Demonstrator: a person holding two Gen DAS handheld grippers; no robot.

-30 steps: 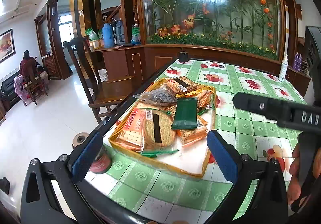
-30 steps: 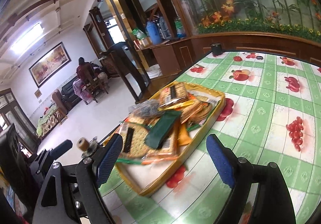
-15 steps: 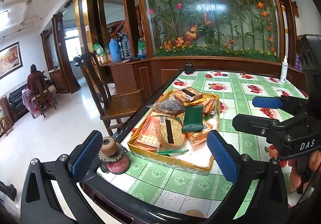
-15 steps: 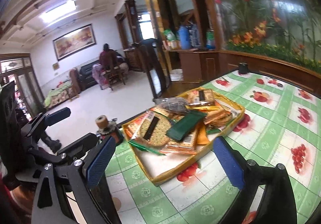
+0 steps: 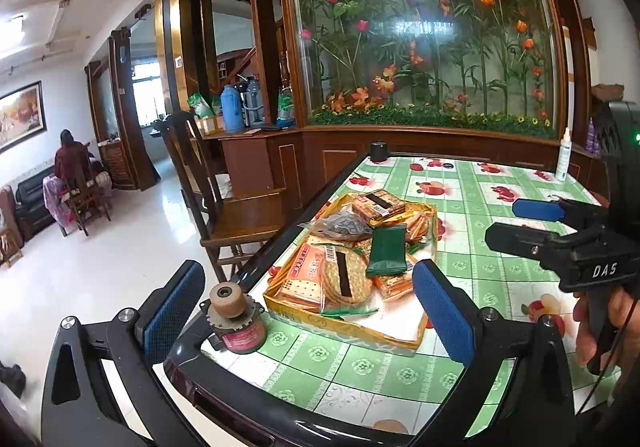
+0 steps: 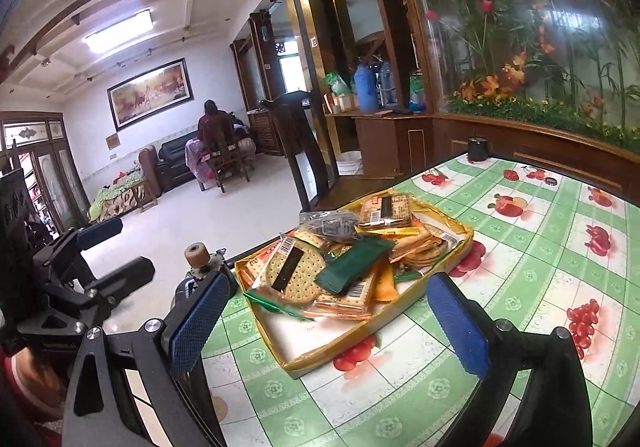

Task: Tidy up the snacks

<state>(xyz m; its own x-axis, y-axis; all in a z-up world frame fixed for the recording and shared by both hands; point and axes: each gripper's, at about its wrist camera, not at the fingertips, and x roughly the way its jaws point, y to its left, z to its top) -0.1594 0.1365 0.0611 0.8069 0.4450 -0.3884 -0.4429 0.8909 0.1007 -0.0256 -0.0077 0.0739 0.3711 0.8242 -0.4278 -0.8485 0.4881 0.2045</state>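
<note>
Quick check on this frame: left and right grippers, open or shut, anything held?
Left gripper: open, holding nothing, short of the snack tray.
Right gripper: open wide, nothing between its pads.

**Snack tray near the table's left edge**

On the checked, fruit-printed tablecloth table (image 5: 472,207) the shallow yellow cardboard tray (image 5: 344,327) lies along the left edge, packets heaped toward its far end. A dark green flat sachet (image 5: 387,250) lies atop the round cracker pack (image 5: 344,279). At the near left corner stands a small red tin with a tan roller (image 5: 236,321), just beside the tray. At the far edge is a small black cup (image 5: 378,151).
</note>
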